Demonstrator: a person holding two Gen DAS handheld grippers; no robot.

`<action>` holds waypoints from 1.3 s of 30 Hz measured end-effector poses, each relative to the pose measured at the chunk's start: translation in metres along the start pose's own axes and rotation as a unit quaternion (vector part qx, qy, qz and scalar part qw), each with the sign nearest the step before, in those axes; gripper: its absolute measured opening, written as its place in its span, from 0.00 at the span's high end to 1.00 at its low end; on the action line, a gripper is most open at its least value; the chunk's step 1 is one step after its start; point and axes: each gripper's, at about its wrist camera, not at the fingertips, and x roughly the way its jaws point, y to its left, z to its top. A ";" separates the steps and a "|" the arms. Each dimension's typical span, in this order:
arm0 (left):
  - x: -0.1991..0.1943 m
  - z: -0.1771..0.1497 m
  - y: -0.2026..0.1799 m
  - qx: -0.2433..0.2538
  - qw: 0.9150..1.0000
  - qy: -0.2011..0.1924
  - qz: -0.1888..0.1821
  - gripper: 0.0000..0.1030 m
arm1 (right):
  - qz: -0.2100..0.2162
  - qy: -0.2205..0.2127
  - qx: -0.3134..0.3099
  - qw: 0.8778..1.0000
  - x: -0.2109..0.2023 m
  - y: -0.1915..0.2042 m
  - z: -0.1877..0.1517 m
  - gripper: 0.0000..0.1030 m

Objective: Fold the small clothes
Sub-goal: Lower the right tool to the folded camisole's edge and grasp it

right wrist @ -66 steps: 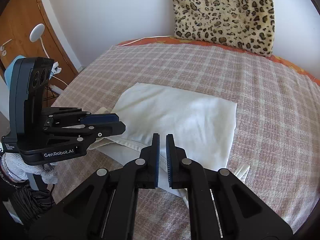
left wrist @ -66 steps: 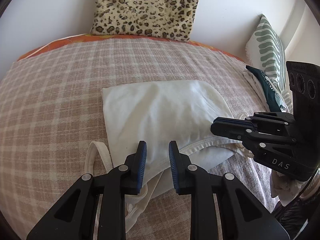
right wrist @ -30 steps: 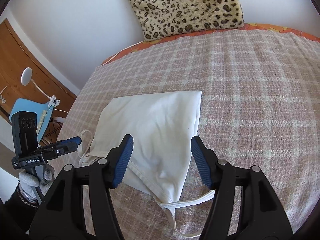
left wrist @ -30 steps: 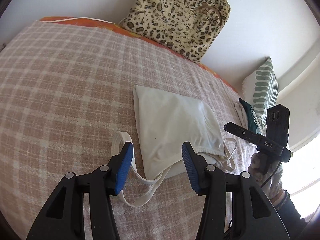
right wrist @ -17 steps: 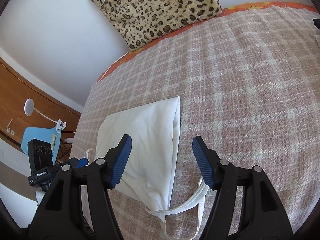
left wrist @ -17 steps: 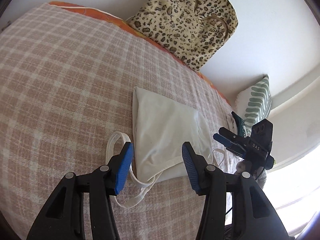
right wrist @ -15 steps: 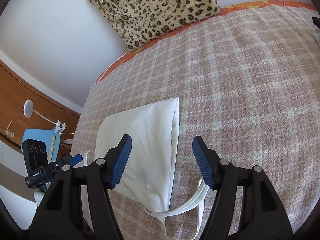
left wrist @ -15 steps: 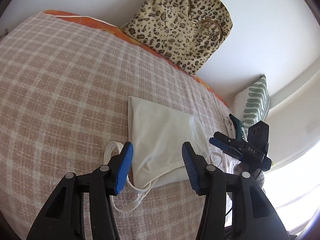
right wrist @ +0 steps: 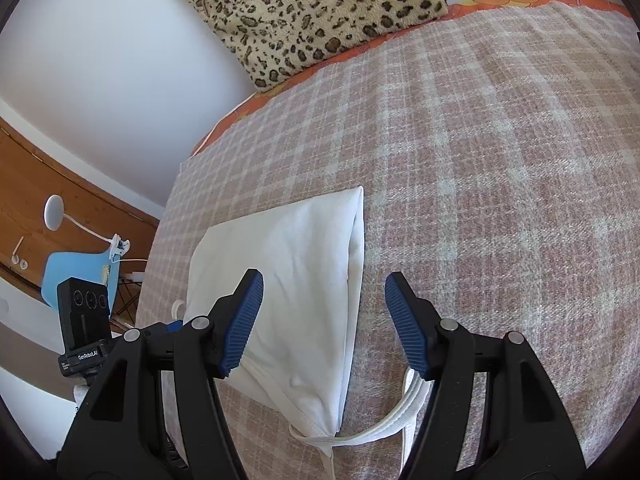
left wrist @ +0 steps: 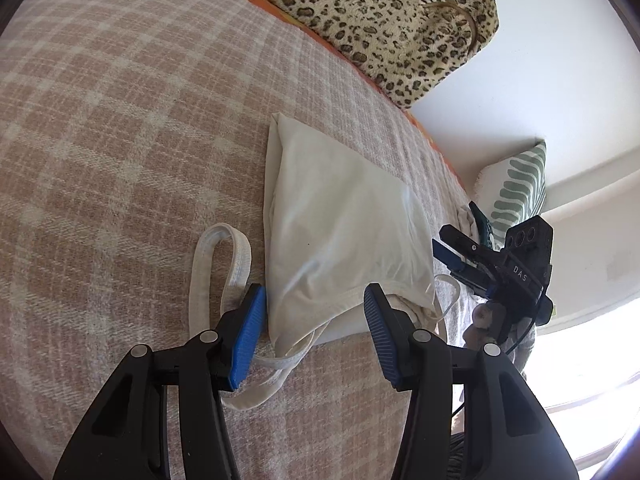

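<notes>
A white top lies folded flat on the plaid bed cover, with its straps trailing off the near edge. It also shows in the right wrist view, strap loose at the near end. My left gripper is open and empty, held above the top's near edge. My right gripper is open and empty, above the top's right side. The right gripper also shows in the left wrist view, off the bed's right side. The left gripper's body shows at the left edge.
A leopard-print bag leans on the white wall at the bed's far edge. A green-patterned pillow and a dark teal item lie at the right side. A blue chair and lamp stand left of the bed.
Both grippers opened, let go of the top and drew back and up from it. The top stays folded on the bed.
</notes>
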 end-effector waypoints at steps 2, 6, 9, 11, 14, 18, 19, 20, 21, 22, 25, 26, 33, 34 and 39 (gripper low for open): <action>0.001 -0.006 0.002 -0.006 1.000 0.008 -0.004 0.52 | 0.004 0.005 0.008 1.000 0.002 -0.004 -0.001 0.35; -0.002 -0.015 0.005 -0.012 1.000 0.007 -0.013 0.52 | 0.013 0.007 0.021 1.000 0.003 -0.009 -0.001 0.35; -0.004 -0.019 0.008 -0.033 0.999 0.007 -0.030 0.52 | 0.024 0.011 0.030 0.999 0.005 -0.012 -0.001 0.35; -0.003 -0.020 0.011 -0.048 0.998 0.007 -0.044 0.52 | 0.045 0.016 0.040 0.998 0.008 -0.014 0.000 0.35; -0.003 -0.020 0.009 -0.043 0.998 0.005 -0.045 0.52 | 0.056 0.018 0.043 0.997 0.011 -0.014 0.000 0.35; -0.001 -0.016 0.008 -0.050 0.997 0.007 -0.052 0.52 | 0.080 0.019 0.056 0.995 0.014 -0.017 0.001 0.35; 0.000 -0.015 0.007 -0.052 0.997 0.007 -0.054 0.52 | 0.090 0.022 0.065 0.994 0.014 -0.019 0.000 0.35; -0.001 -0.017 0.008 -0.051 0.997 0.007 -0.056 0.52 | 0.097 0.022 0.070 0.993 0.015 -0.021 0.000 0.35; -0.001 -0.016 0.007 -0.049 0.997 0.006 -0.056 0.52 | 0.102 0.022 0.072 0.992 0.016 -0.021 0.001 0.35; 0.000 -0.016 0.007 -0.048 0.997 0.006 -0.057 0.52 | 0.105 0.023 0.074 0.991 0.017 -0.022 0.002 0.35; 0.002 -0.014 0.006 -0.051 0.997 0.005 -0.062 0.52 | 0.112 0.026 0.072 0.991 0.021 -0.019 0.003 0.35; 0.003 -0.013 0.007 -0.053 0.996 0.005 -0.065 0.52 | 0.114 0.026 0.070 0.991 0.022 -0.018 0.004 0.35; 0.003 -0.016 0.008 -0.058 0.995 0.012 -0.080 0.55 | 0.119 0.032 0.077 0.989 0.025 -0.018 0.005 0.43; 0.003 -0.016 0.008 -0.059 0.995 0.011 -0.080 0.55 | 0.122 0.032 0.083 0.989 0.025 -0.021 0.004 0.46; 0.009 -0.009 0.002 -0.042 0.997 0.008 -0.063 0.66 | 0.121 0.032 0.078 0.989 0.029 -0.018 0.006 0.50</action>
